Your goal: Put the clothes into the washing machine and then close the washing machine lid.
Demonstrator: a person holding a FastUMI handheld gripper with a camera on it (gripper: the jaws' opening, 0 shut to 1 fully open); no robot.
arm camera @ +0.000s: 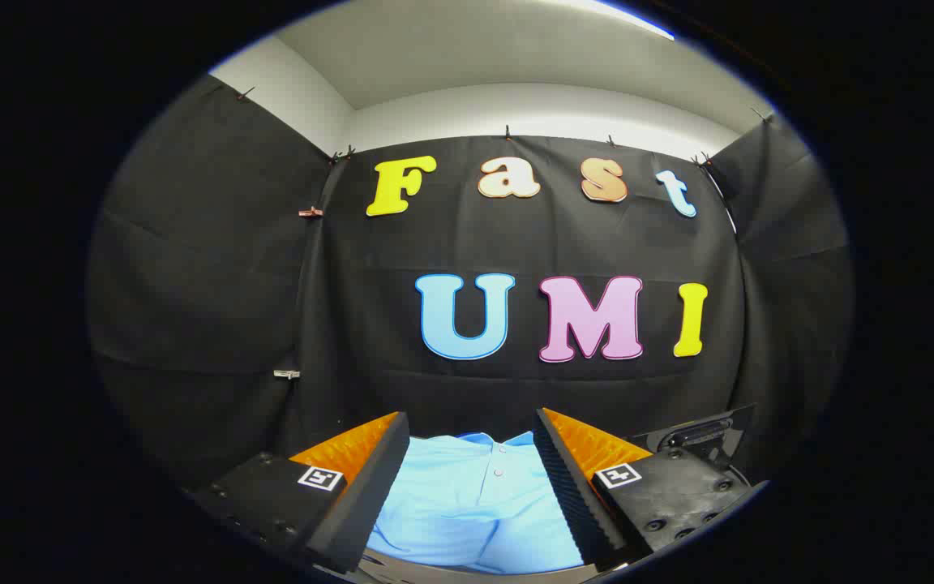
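Observation:
A light blue shirt (475, 499) with a collar and small buttons lies flat under the gripper, filling the gap between its two fingers. The collar points away from me, toward the booth's back wall. My gripper (471, 418) hovers over the shirt with its fingers wide apart and open. The left finger (370, 478) and the right finger (568, 478) stand either side of the button placket. I cannot tell whether the pads touch the cloth. A pale surface edge (402, 564) shows under the shirt's near hem.
A dark, hinge-like plastic part (702, 434) sticks up just beyond the right finger; what it belongs to is unclear. Black cloth walls (207, 284) close the booth in at the back and on both sides.

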